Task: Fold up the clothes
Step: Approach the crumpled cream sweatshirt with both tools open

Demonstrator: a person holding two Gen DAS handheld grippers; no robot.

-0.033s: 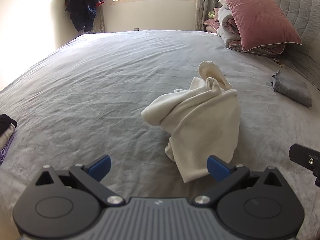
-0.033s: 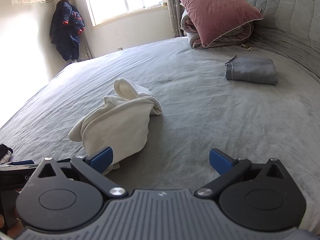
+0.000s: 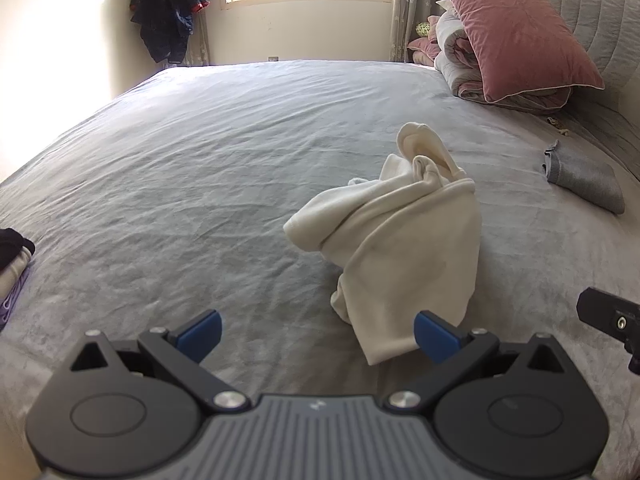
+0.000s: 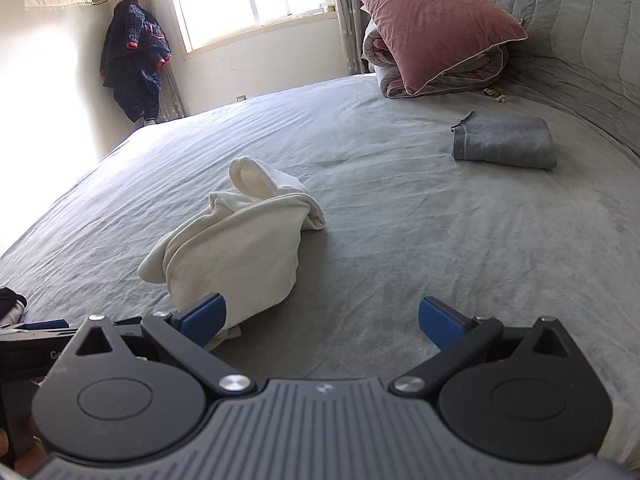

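A crumpled cream-white garment (image 3: 400,240) lies in a heap on the grey bed (image 3: 200,160). It also shows in the right wrist view (image 4: 240,248). My left gripper (image 3: 318,334) is open and empty, low over the bed, with the garment's near end just left of its right fingertip (image 3: 434,336). My right gripper (image 4: 322,318) is open and empty, with the garment's near end behind its left fingertip (image 4: 204,316). A folded grey garment (image 4: 504,142) lies on the bed at the far right, also seen in the left wrist view (image 3: 584,178).
A pink pillow (image 4: 432,20) rests on a rolled quilt (image 4: 448,76) by the grey headboard (image 4: 580,40). A dark jacket (image 3: 170,4) hangs in the far corner. Folded clothes (image 3: 12,264) lie at the bed's left edge. The right gripper's body (image 3: 612,320) shows at the right.
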